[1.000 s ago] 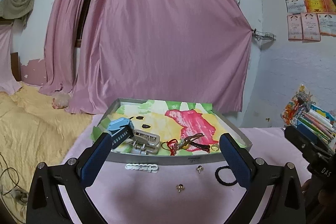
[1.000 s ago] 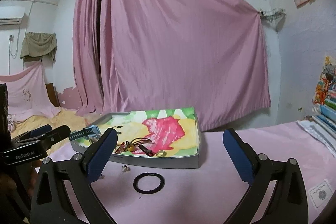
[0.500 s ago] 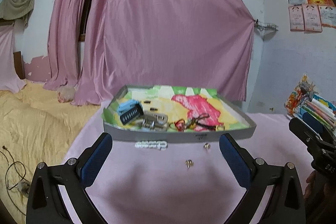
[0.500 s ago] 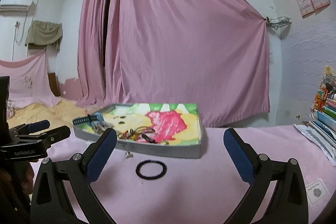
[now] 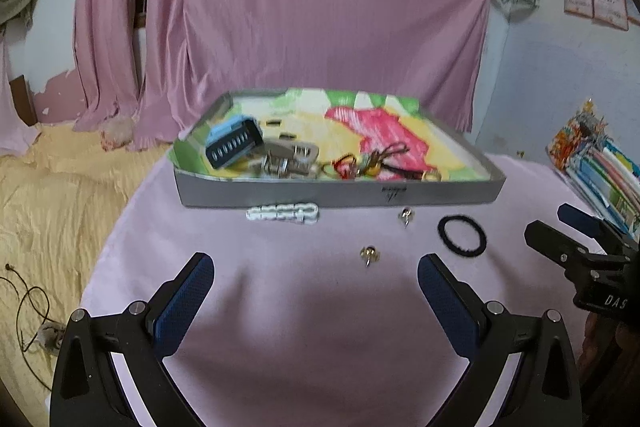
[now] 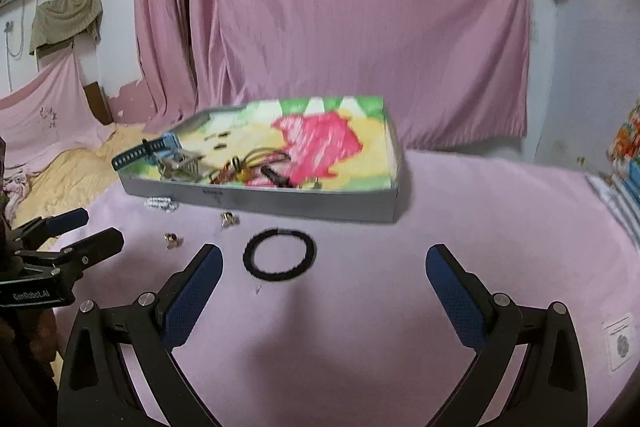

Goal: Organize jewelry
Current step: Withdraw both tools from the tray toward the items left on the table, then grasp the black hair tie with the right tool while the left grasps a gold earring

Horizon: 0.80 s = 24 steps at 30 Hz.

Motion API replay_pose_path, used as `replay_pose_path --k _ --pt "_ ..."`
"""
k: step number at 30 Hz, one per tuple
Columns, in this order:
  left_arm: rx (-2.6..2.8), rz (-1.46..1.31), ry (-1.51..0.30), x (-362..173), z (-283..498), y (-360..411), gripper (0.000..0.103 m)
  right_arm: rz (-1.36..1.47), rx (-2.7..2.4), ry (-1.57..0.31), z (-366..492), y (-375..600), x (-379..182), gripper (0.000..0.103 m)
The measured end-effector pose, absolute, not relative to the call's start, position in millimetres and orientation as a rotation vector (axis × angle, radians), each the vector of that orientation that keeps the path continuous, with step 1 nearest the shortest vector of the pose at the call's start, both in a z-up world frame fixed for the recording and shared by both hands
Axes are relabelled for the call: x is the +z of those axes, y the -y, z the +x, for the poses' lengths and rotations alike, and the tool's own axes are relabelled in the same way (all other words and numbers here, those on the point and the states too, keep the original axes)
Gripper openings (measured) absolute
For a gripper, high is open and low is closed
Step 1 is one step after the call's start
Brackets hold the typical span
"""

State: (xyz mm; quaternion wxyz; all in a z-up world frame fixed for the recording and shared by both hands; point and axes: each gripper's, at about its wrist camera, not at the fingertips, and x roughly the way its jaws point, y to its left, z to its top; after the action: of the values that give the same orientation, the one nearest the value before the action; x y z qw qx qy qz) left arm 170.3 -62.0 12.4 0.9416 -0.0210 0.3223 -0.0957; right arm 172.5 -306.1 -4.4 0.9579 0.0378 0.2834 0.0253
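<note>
Tray is landmark, already holding clips and cords. Loose pieces lie on pink cloth before tray front wall: white chain touching wall, two small earrings near, black ring band near right corner. Left gripper and right gripper both spread wide, empty. Advice: lower right gripper over band, pinch one side of rim, lift clear over wall; cloth is soft, avoid catching fabric.

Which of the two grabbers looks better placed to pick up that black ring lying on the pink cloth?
Probably the right. The black ring lies just ahead of the open right gripper, slightly off its left finger. From the open left gripper the same ring sits far off to the side, beyond its right finger.
</note>
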Motion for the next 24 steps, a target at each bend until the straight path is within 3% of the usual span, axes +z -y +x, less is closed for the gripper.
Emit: replay_pose_path --k 9,11,13,15,24 --pt "-0.221 -0.017 -0.780 3 190 69 0.102 0.125 0.075 -0.743 207 317 -20 0.099" --pt "-0.230 -0.002 -0.782 4 192 72 0.102 0.114 0.088 -0.775 214 316 -22 0.093" --pt "-0.242 0.014 -0.786 5 195 76 0.101 0.098 0.105 -0.799 221 314 -24 0.074" --pt "-0.253 0.027 -0.793 6 199 80 0.096 0.082 0.108 -0.815 226 312 -25 0.067" --pt "-0.295 0.066 -0.817 4 208 93 0.070 0.021 0.154 -0.854 244 301 -27 0.050"
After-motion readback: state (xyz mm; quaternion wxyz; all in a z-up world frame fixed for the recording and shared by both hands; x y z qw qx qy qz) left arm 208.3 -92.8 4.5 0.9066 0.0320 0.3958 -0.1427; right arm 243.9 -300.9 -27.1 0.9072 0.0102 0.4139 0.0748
